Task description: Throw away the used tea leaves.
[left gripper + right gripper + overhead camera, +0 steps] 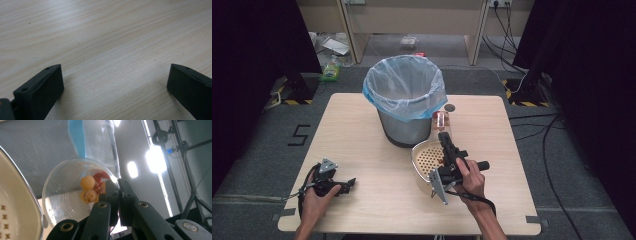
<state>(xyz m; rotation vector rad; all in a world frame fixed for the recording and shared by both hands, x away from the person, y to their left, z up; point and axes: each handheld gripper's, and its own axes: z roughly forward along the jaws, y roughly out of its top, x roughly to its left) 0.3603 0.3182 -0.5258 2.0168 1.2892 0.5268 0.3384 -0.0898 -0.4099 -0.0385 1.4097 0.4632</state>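
In the right gripper view we see the two black jaws of the right gripper [119,195] pressed together on the rim of a clear plastic cup [65,195], one jaw inside the wall and one outside. The cup lies tilted, with its mouth turned toward the camera, and inside it sit some small round yellow pieces and something red [91,186] (we cannot tell what food it is). At the left edge of this frame a part of a cream strainer bowl [15,202] with small holes shows, just beside the cup. Behind the cup, in the upper part of the frame, stands the grey mesh waste bin [37,147] with its blue-edged plastic bag.

In the high view the right gripper [443,136] is in the middle right of the frame, and the cup [441,120] it holds is near the lower right side of the bin [404,100], above the far edge of the strainer bowl [424,157]. The right hand [471,176] holds the gripper from below.

In the left gripper view the jaws of the left gripper [115,82] stand wide apart, with only bare wood of the tabletop [105,37] between them. In the high view this gripper [346,185] rests in the lower left of the frame, held by the left hand [317,195], well apart from the bowl.
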